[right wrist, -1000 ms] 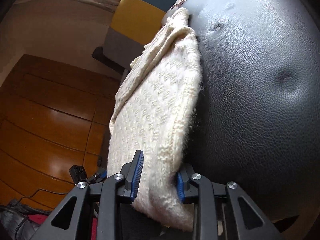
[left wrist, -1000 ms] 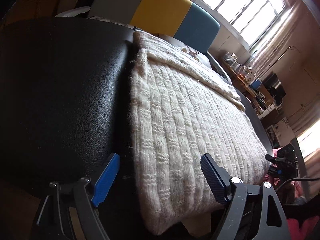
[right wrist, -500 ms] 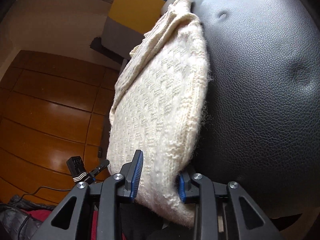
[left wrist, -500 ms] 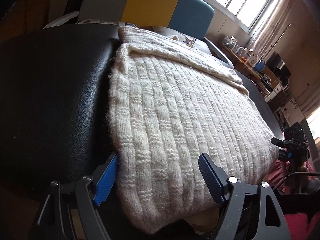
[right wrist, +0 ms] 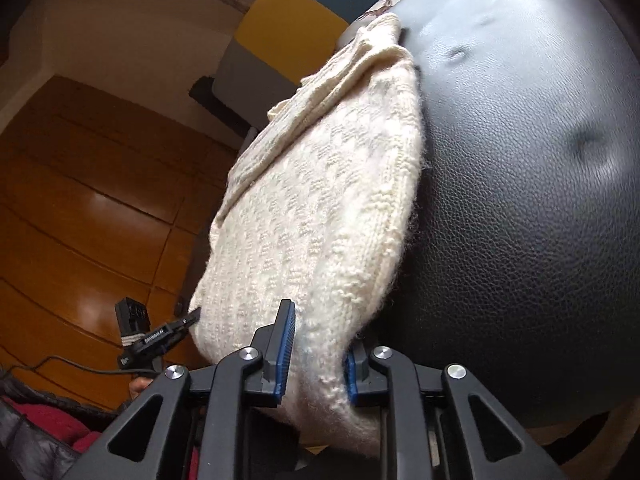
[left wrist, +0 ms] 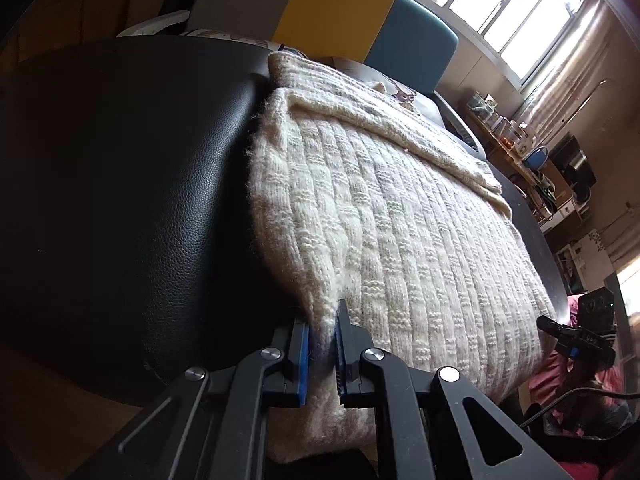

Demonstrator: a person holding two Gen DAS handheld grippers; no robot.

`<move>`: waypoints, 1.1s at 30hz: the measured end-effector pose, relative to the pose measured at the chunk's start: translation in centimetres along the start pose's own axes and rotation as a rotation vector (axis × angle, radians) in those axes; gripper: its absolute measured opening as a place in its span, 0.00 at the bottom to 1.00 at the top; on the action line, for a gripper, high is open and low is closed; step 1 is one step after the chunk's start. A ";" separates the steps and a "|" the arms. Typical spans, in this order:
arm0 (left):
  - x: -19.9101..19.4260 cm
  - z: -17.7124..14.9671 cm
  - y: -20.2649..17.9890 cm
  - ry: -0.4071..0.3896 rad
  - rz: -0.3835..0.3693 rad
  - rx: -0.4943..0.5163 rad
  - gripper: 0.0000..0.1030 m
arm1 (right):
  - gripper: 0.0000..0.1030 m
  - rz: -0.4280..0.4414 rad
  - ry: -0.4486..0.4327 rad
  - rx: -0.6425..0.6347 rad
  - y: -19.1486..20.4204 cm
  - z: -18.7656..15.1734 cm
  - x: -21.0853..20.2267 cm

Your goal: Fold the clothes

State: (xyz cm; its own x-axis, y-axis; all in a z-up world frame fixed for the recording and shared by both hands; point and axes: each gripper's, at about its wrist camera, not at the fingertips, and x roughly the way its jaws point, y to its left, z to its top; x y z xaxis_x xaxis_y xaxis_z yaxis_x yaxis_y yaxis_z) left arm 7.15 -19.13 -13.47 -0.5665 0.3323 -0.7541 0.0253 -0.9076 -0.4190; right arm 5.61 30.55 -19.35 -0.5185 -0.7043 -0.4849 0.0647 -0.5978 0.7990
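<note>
A cream, chunky-knit folded sweater (left wrist: pixel 404 240) lies on a black leather upholstered seat (left wrist: pixel 132 184), its long axis running from the near edge, where both grippers sit, away toward a yellow and blue padded backrest (left wrist: pixel 360 20). A folded flap lies across the far end (the knit ribs run along the same axis). The near edge droops over the front of the seat. The left gripper (left wrist: pixel 322 354) has its blue pads pinched tight on the sweater's near left corner. The right gripper (right wrist: pixel 316 354) is closing, with a thicker bunch of the sweater's near right corner pressed between its pads.
</note>
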 end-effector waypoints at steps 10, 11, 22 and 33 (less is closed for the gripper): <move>0.3 0.0 -1.0 -0.021 0.038 0.021 0.12 | 0.09 -0.144 0.038 -0.072 1.9 -0.1 0.1; 0.3 0.1 -1.2 -0.018 0.042 0.031 0.10 | 0.09 -0.148 0.054 -0.085 2.5 -0.1 0.4; -1.7 -0.3 1.9 0.040 -0.317 -0.139 0.09 | 0.09 0.094 0.096 -0.035 3.0 0.3 0.3; -3.3 7.7 1.6 -0.071 -0.597 -0.203 0.09 | 0.09 0.260 -0.009 0.018 4.3 8.1 0.0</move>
State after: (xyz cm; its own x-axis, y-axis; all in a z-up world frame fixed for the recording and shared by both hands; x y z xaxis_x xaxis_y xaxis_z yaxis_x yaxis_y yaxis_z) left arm 2.73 -23.62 -7.81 -0.5843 0.7421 -0.3284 -0.1602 -0.5022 -0.8498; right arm -1.00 31.04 -13.01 -0.4944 -0.8296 -0.2593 0.1815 -0.3903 0.9026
